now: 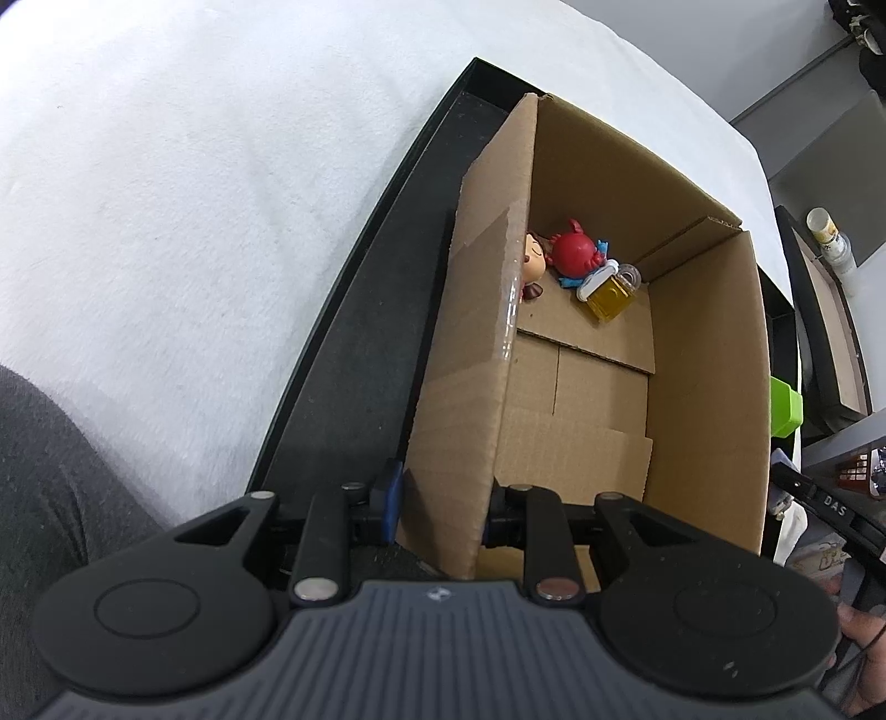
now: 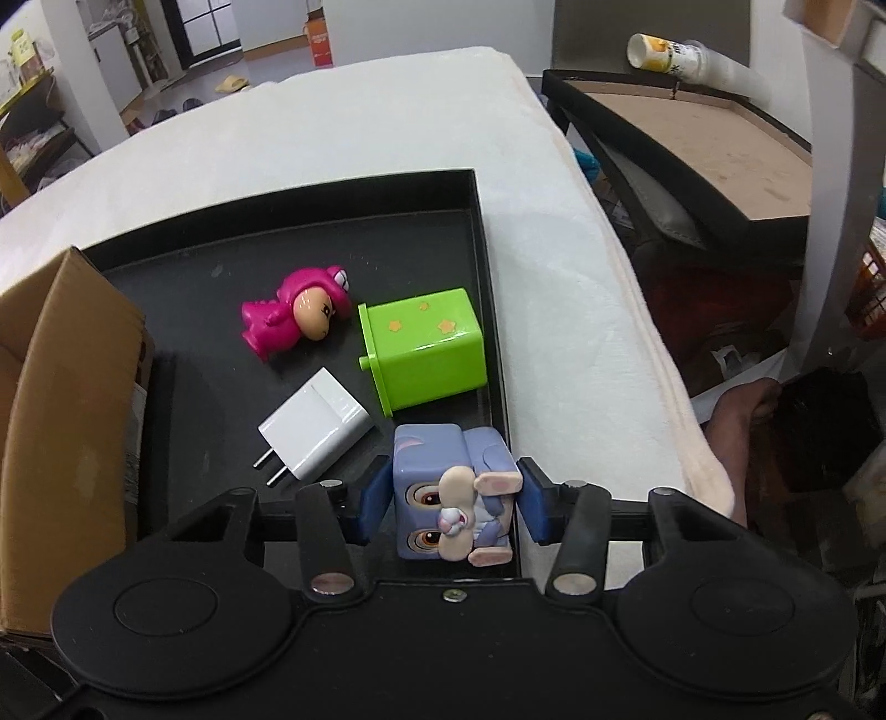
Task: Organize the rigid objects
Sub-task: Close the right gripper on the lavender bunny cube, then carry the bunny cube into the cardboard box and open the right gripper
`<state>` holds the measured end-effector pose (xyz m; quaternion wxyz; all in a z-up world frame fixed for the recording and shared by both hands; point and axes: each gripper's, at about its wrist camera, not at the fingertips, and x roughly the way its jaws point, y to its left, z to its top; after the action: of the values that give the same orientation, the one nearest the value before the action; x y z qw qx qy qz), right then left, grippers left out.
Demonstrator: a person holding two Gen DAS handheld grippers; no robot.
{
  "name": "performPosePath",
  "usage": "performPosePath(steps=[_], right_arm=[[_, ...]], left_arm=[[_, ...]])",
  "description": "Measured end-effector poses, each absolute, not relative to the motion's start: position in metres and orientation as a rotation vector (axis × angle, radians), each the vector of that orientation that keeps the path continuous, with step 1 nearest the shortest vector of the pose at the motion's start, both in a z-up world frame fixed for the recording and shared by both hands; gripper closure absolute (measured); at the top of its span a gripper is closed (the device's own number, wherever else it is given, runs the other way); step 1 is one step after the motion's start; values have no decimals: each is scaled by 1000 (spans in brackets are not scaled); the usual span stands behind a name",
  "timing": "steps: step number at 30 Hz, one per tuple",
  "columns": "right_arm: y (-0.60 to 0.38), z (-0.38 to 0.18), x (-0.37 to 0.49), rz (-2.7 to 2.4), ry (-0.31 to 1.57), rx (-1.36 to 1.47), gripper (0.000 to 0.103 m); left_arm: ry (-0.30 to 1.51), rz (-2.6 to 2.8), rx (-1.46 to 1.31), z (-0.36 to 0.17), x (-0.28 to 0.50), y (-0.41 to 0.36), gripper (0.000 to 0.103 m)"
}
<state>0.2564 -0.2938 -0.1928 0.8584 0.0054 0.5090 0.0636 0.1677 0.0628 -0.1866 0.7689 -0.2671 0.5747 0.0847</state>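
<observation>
A cardboard box [image 1: 709, 332] stands in a black tray [image 1: 354, 360]. At the box's far end lie a red crab toy [image 1: 576, 252], a small doll [image 1: 534, 260] and a yellow padlock [image 1: 612, 293]. My left gripper [image 1: 443, 507] is shut on the box's near left wall. In the right wrist view the black tray [image 2: 482, 232] holds a pink figure [image 2: 296, 318], a green star-marked box [image 2: 426, 346] and a white charger [image 2: 315, 423]. A purple rabbit cube toy [image 2: 443, 482] sits in the tray's near right corner. My right gripper [image 2: 454, 509] is shut on it, a blue pad against each side.
The tray rests on a white fluffy cloth [image 2: 554, 277]. The cardboard box [image 2: 66, 415] fills the tray's left side. A dark side table [image 2: 692, 144] with a paper cup [image 2: 659, 50] stands to the right. A person's hand [image 1: 864, 626] shows at the lower right.
</observation>
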Motion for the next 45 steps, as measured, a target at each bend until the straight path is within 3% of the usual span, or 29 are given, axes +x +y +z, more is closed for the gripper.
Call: performPosePath(steps=[32, 45], right_arm=[[-212, -97, 243, 286, 943, -25, 59], [-161, -84, 252, 377, 901, -31, 59]], left_arm=[[1222, 135, -649, -189, 162, 77, 76], [1211, 111, -645, -191, 160, 79, 75]])
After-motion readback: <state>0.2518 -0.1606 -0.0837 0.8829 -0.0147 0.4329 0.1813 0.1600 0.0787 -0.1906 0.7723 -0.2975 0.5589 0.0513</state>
